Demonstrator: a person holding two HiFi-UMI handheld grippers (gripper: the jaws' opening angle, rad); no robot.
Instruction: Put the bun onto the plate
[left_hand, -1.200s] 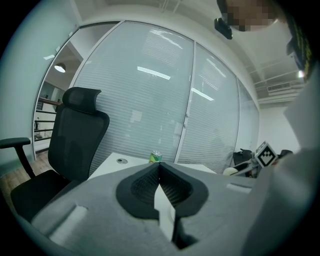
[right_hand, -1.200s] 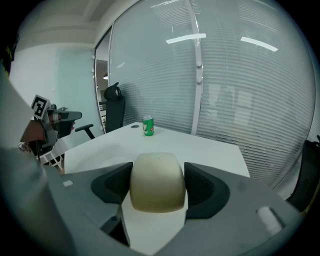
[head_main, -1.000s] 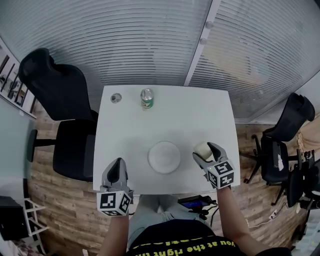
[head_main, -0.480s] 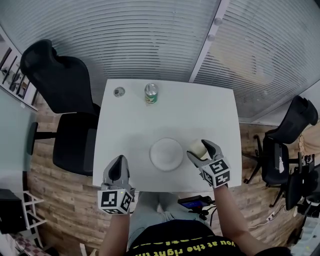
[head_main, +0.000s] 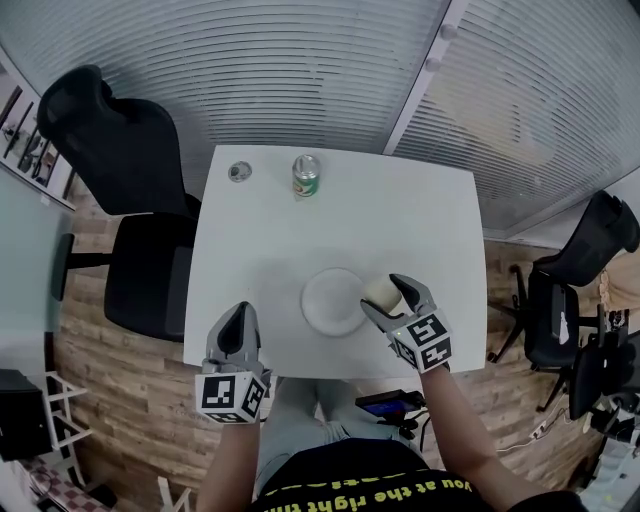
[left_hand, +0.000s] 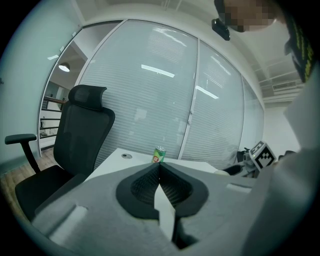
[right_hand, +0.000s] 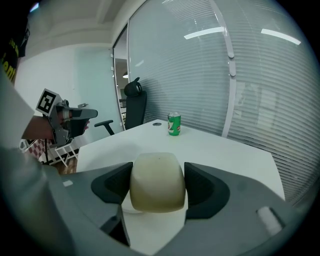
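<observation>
The white table (head_main: 400, 220) carries a round white plate (head_main: 325, 300) near your edge. Your left gripper (head_main: 238, 326) hovers at the front left part of the table, with its jaws pressed together and nothing between them. Your right gripper (head_main: 383, 296) grips the bun (right_hand: 156, 181) by its two sides, one black pad on each. The bun is pale cream, smooth and rounded, a little wider than tall, with a matte surface. It fills the gap between the pads and sticks out above them. In the head view it sits at the right rim of the plate. A green can (head_main: 306, 175) stands at the far side, well apart.
</observation>
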